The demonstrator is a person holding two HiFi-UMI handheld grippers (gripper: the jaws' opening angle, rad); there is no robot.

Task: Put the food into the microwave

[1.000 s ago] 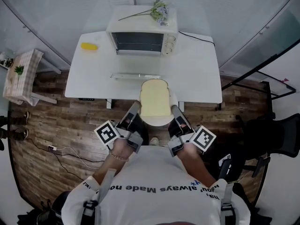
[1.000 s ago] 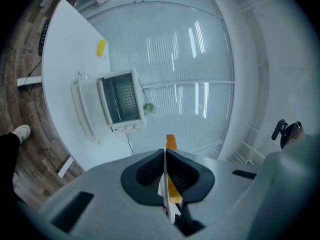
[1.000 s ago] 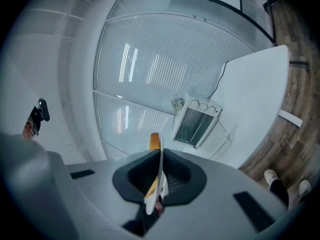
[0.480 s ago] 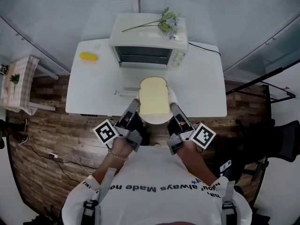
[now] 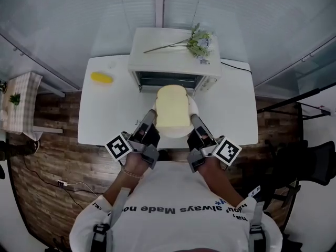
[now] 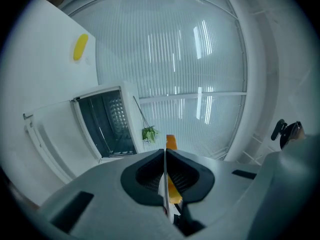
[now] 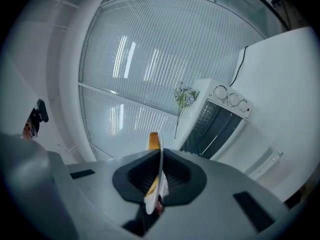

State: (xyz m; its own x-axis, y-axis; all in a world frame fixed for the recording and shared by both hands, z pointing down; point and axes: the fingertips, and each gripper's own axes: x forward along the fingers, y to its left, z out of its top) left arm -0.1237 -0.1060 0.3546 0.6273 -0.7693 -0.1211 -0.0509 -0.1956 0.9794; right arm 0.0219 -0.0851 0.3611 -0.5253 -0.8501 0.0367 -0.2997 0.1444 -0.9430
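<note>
1. Far off to the left of the left jaws, away from the white table, stands a small side table with a checked cloth and a bit of greenery on it.
2. On the white table, out to the left of the left jaws and further from the person, lies a small yellow item; I cannot tell what it is.
3. The left gripper has its jaws squeezed nearly together on the left rim of a white plate. In the left gripper view only the thin rim shows between the pads, with an orange crust poking out just past the tips.
4. Between the two pairs of jaws hangs the plate, level and clear of the table, with a pale slice of bread lying flat on it and covering most of it.
5. Straight ahead of both pairs of jaws sits the white microwave. Its door is dropped open towards the person and its dark inside is bare. A sprig of flowers lies across its top. From above, the far edge of the bread lines up with the mouth of the microwave, and the plate is not yet inside.
6. The right gripper matches the left, jaws nearly shut and pinching the plate's right rim, white edge and crust showing between the pads.
7. Well right of the right jaws, off the table, a dark chair stands on the wooden floor.
</note>
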